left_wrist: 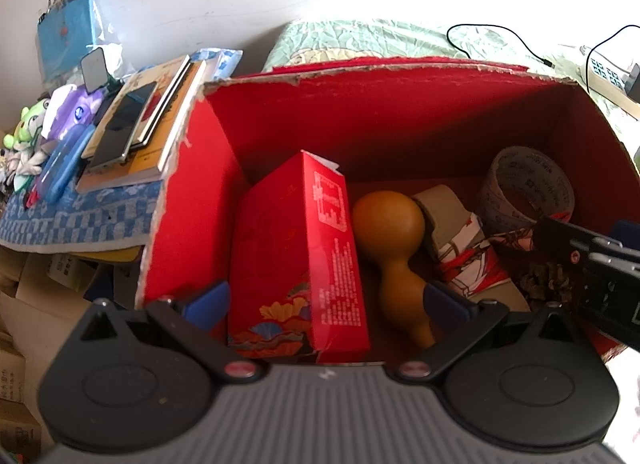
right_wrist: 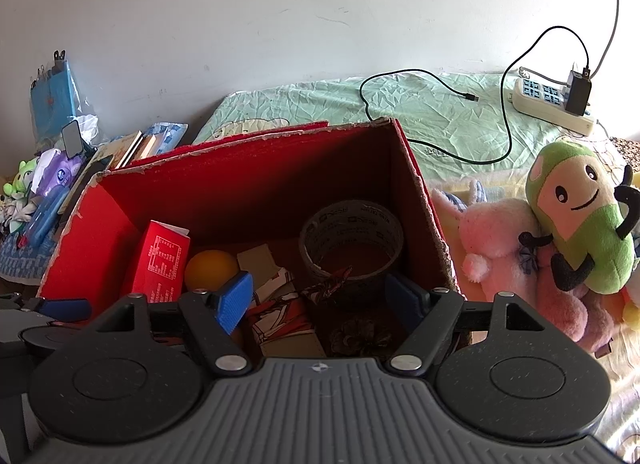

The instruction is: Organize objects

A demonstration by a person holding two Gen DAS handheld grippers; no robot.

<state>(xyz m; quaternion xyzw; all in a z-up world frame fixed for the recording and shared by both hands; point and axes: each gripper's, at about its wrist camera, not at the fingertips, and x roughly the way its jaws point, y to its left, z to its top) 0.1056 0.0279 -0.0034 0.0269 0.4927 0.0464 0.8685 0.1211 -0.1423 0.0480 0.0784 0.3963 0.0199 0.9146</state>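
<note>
An open red cardboard box (left_wrist: 192, 200) (right_wrist: 420, 200) holds several things. A red carton (left_wrist: 296, 256) (right_wrist: 160, 260) stands on end at its left. Beside it lie a tan gourd (left_wrist: 392, 232) (right_wrist: 210, 268), a printed flat pack (left_wrist: 460, 248) (right_wrist: 280, 304), a tape roll (left_wrist: 528, 184) (right_wrist: 352, 240) and a pinecone (right_wrist: 360, 336). My left gripper (left_wrist: 328, 300) is open at the box's near edge, its blue pads wide of the carton and gourd. My right gripper (right_wrist: 320, 296) is open above the flat pack and a folded patterned paper (right_wrist: 332, 282), holding nothing.
The box sits on a bed with a green sheet (right_wrist: 440, 120). Pink (right_wrist: 504, 248) and green (right_wrist: 580, 216) plush toys lie right of it. A power strip (right_wrist: 548, 100) and black cable (right_wrist: 400, 76) are behind. Books and a phone (left_wrist: 132, 128) lie left.
</note>
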